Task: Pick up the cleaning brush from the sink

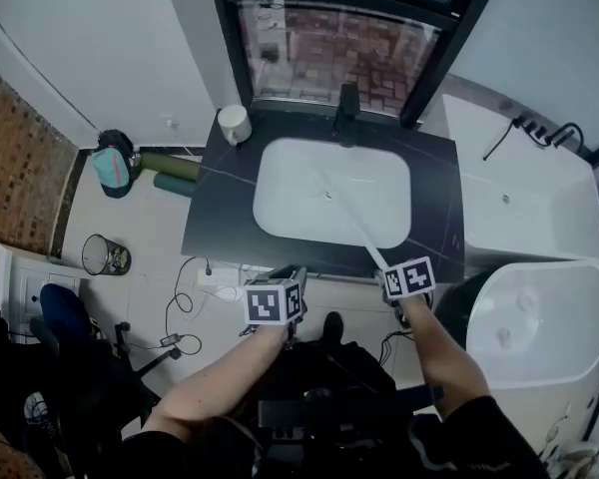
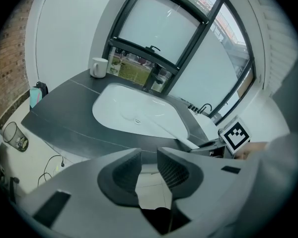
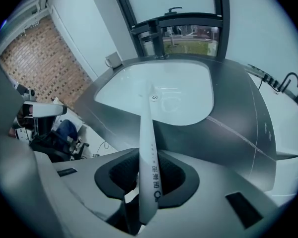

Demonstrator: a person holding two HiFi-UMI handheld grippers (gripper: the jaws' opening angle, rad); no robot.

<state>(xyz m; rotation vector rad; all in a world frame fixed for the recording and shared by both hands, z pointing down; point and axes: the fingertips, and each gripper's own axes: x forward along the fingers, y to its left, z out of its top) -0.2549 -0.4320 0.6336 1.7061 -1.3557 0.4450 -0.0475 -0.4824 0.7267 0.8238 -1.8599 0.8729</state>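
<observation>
Straight beyond the fingers (image 2: 120, 175), a dark grey stone counter (image 1: 220, 213) set under a tall black-framed window (image 1: 329, 58), daylight coming through the panes. Plain white walls (image 1: 100, 38) on either side. Left of the fingers, a reddish brick-patterned wall (image 1: 15, 168), pale tiled floor (image 1: 150, 228), a black wire-mesh wastebasket (image 1: 106, 255) and loose dark cables (image 1: 185, 312). Right of the fingers, a white rounded fixture (image 1: 544, 312).

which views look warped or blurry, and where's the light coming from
Head view: sharp, straight lines bow near the edges, daylight from the window. Left gripper view: heavy fisheye, black corners. Right gripper view: same fisheye, brush crisp, sheen on the sink.
</observation>
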